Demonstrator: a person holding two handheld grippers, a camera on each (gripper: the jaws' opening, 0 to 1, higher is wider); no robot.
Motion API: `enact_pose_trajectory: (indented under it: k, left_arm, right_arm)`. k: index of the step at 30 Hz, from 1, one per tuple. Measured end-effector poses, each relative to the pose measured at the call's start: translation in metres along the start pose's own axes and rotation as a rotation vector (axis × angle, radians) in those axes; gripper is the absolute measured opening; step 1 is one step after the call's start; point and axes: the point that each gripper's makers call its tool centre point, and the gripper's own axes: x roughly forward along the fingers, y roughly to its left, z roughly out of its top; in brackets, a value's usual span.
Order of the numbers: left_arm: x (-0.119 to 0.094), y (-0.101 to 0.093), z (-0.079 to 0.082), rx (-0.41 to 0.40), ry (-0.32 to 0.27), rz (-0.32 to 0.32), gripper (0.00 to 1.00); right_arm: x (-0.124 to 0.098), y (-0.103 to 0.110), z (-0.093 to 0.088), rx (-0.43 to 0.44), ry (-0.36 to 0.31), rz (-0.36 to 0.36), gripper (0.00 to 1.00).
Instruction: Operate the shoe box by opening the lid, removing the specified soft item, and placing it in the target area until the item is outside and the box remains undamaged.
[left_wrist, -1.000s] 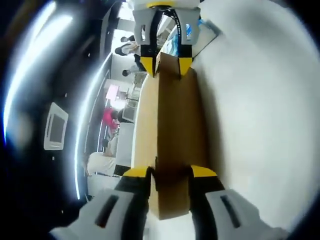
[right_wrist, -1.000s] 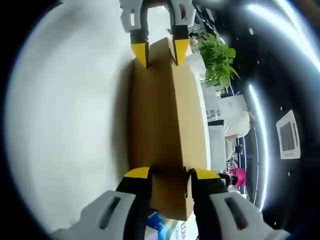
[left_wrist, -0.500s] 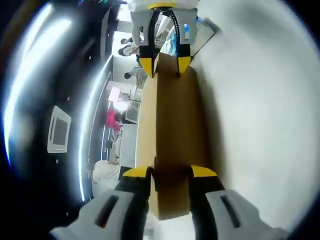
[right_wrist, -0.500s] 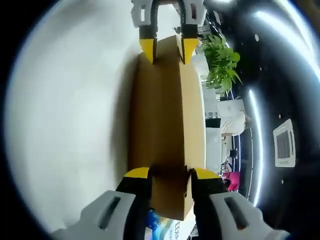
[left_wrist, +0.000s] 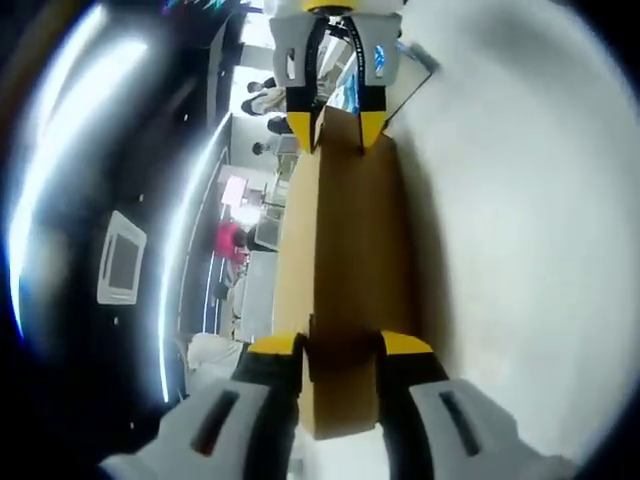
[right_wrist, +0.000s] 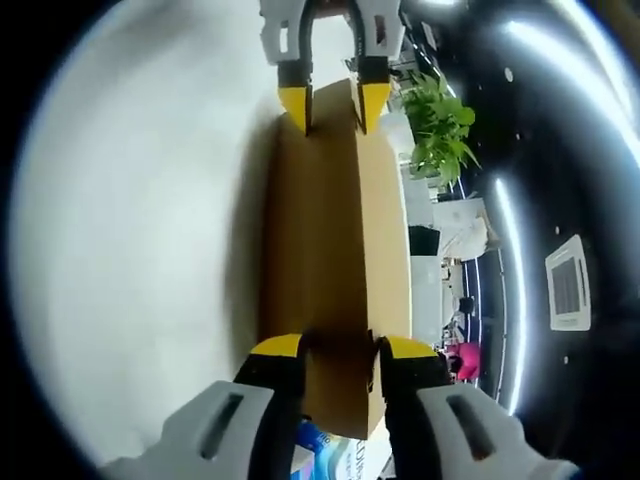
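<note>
Over the white table (left_wrist: 520, 250), the shoe box (left_wrist: 345, 280) hangs between the two tools, left gripper (left_wrist: 341, 345) clamped on one end wall and right gripper (right_wrist: 340, 347) on the other. Squeeze harder or pull unevenly and I reckon the cardboard creases, or the box slips and drops.

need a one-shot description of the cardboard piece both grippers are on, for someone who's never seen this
Start from the white table. Over it a long plain brown cardboard lid runs between the right gripper, clamped on the near end, and the left gripper, clamped on the far end. Nothing else here is brown or held at both ends.
</note>
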Motion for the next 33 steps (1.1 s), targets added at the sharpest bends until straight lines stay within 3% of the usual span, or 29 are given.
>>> enact_pose_trajectory:
  k: [8,14,33]
  left_arm:
    - [0.0,0.001,0.001,-0.004,-0.007,0.006,0.29]
    - [-0.002,-0.001,0.003,-0.003,-0.008,0.007,0.29]
    - [-0.036,-0.017,0.028,-0.012,-0.037,0.0,0.28]
  right_arm:
    - [0.004,0.001,-0.004,-0.036,-0.018,-0.048,0.3]
    - [-0.001,0.002,-0.002,-0.016,-0.023,-0.05,0.29]
    - [-0.045,0.022,0.0,0.047,-0.019,-0.031,0.29]
